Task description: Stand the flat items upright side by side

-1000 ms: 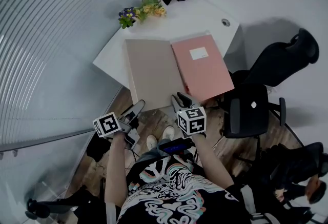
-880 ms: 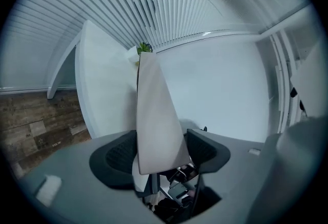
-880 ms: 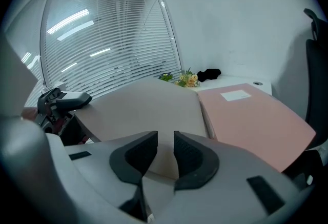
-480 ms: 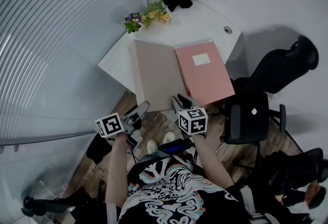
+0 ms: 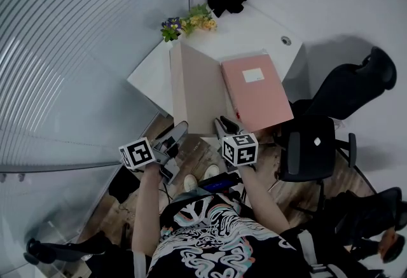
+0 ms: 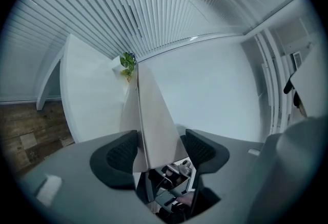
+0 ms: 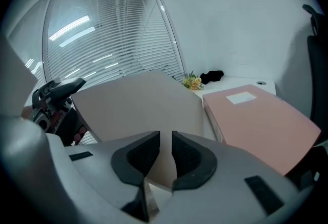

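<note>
Change: the beige folder point(image 5: 194, 95) has swung up from lying flat, its left side raised
Beige folder: tilted steeply on the counter point(image 5: 254, 28), beside the flat pink folder point(image 5: 257, 92)
Left tool point(image 5: 180, 129): clamped on the beige folder's near edge
Right tool point(image 5: 222, 123): jaws just closing to a slim gap, nothing pinched

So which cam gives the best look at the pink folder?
Head view: the pink folder shows its top face and white label from above, lying on the white desk. Right gripper view catches the pink folder at a slant, near end cut off. Left gripper view shows none of it.
</note>
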A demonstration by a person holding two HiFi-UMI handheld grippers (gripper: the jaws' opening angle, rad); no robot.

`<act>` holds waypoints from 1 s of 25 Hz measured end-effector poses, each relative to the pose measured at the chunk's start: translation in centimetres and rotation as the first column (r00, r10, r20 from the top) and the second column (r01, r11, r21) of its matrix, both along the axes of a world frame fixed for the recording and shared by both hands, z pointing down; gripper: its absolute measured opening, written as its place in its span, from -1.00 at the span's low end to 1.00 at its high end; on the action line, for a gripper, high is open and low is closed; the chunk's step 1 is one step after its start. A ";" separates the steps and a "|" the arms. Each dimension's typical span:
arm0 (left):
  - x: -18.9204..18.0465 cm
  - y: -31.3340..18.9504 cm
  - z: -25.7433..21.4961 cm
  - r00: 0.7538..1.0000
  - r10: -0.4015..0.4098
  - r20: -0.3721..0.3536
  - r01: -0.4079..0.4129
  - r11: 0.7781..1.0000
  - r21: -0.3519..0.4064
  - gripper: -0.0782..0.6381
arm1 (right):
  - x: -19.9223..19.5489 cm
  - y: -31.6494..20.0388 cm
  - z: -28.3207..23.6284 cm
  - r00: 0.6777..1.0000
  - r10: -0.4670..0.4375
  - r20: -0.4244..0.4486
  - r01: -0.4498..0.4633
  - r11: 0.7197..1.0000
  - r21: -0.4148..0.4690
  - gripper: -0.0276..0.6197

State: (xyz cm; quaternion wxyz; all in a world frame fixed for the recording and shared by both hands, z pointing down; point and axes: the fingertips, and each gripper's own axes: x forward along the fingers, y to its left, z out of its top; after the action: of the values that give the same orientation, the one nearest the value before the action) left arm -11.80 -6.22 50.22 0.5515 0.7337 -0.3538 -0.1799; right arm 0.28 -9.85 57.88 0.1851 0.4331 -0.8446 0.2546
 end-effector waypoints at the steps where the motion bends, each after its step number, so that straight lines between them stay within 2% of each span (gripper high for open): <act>1: 0.2 0.0 -0.3 1.000 0.000 -0.016 0.001 1.000 0.011 0.00 | 0.0 0.0 0.0 1.000 0.000 -0.001 0.000 1.000 -0.001 -0.74; 7: 0.0 0.1 -0.7 1.000 0.004 0.004 -0.005 0.999 0.052 -0.02 | 0.1 0.0 0.3 1.000 0.000 -0.018 -0.001 1.000 -0.014 -0.74; 13: 0.4 0.0 -1.2 1.000 0.012 -0.014 -0.011 0.998 0.059 -0.02 | 0.4 -0.2 0.3 1.000 0.017 -0.020 -0.017 1.000 -0.015 -0.76; 17: 0.6 0.1 -1.4 0.999 0.011 -0.032 -0.009 0.999 0.036 -0.03 | 0.5 -0.4 0.4 0.999 0.021 -0.025 -0.021 1.000 -0.017 -0.77; 22: 0.6 -0.3 -2.4 0.998 0.014 -0.063 -0.009 0.997 0.074 -0.11 | 0.1 -0.4 0.6 0.999 0.014 -0.034 -0.014 1.000 -0.024 -0.77; 25: 0.6 -0.5 -2.5 0.997 0.008 -0.077 -0.001 0.996 0.094 -0.12 | -0.1 -0.3 1.0 1.000 0.016 0.005 -0.016 0.997 -0.070 -0.76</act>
State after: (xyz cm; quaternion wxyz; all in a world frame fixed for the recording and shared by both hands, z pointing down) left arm -11.19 -6.72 47.69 0.5300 0.7522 -0.3217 -0.2233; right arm 0.17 -10.12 58.88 0.1958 0.4326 -0.8321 0.2866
